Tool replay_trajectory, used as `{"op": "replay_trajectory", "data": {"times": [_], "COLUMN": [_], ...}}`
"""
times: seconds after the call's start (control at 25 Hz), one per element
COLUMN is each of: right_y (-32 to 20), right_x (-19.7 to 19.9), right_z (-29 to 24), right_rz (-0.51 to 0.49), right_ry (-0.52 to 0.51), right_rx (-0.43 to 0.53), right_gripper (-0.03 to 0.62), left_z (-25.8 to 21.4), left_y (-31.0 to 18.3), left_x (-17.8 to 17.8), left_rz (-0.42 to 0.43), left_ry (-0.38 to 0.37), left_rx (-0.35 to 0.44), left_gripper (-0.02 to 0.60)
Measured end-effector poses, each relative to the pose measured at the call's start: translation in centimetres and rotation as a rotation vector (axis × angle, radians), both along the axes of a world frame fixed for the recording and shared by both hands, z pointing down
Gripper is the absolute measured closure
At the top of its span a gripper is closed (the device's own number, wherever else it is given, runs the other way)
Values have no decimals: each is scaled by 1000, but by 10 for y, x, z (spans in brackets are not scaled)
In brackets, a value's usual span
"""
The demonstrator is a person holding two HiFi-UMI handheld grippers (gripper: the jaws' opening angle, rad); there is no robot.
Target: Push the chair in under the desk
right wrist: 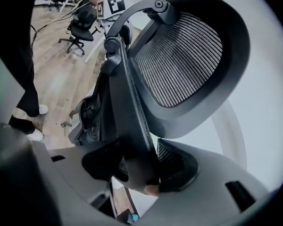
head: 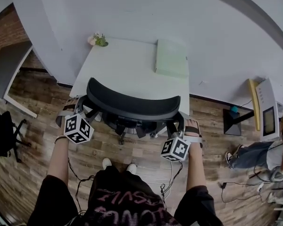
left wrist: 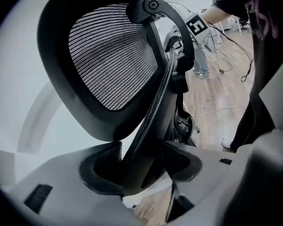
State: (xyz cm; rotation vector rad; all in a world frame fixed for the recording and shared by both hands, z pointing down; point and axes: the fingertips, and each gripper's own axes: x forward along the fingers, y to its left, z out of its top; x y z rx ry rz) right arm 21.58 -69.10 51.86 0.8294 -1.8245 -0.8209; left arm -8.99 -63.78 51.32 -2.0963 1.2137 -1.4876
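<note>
**A:** Position of the office chair (head: 132, 122)?

**B:** Pushed in. The seat is out of sight beneath the white tabletop (head: 127, 65). The curved black backrest (head: 132, 101) stands upright at the tabletop's near edge.

**A:** Left tongs (left wrist: 142, 161)?

**B:** Set at the left end of the office chair's backrest. The jaws stand apart. The black rim of the backrest runs between the pads, and a sliver of light shows beside one pad. I see no clamp on it.

**A:** Right tongs (right wrist: 139, 161)?

**B:** Set at the right end of the same backrest. They are closed on the rim, and both pads bear against it.

**A:** Marker cubes?

**B:** There is one per tool. The left cube (head: 78, 128) and the right cube (head: 175, 149) sit just behind the office chair, on the operator's side.

**A:** Operator?

**B:** Standing directly behind the office chair on the wood floor (head: 212, 121), with one forearm reaching to each end of the backrest.

**A:** Other items around the office chair?

**B:**
- Beyond it, on the tabletop, a pale green folder (head: 171, 58) lies toward the far right corner.
- A small pot of flowers (head: 98, 40) stands at the far left corner.
- Well to its left is a second black chair (head: 4, 131).
- Well to its right, another person (head: 254, 155) sits on the floor.
</note>
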Motion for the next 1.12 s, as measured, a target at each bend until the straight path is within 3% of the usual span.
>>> {"op": "replay_trajectory", "data": {"times": [0.48, 0.68, 0.8, 0.96, 1.12], "right_y": [12, 29, 43, 72, 104], "right_x": [9, 22, 24, 21, 19], "right_z": [-8, -24, -42, -56, -69], "right_rz": [46, 104, 143, 190, 221], "right_ry": [55, 19, -54, -179, -275], "right_rx": [54, 101, 173, 160, 158], "right_gripper": [358, 380, 487, 501, 548], "left_z": [-6, -23, -32, -47, -66], "left_y": [9, 29, 46, 71, 100], "left_x": [3, -2, -5, -9, -9], "left_rz": [-20, -61, -101, -155, -182], "left_ry": [23, 131, 234, 358, 430], "left_rx": [51, 97, 125, 174, 232], "left_gripper": [317, 318, 318, 323, 373]}}
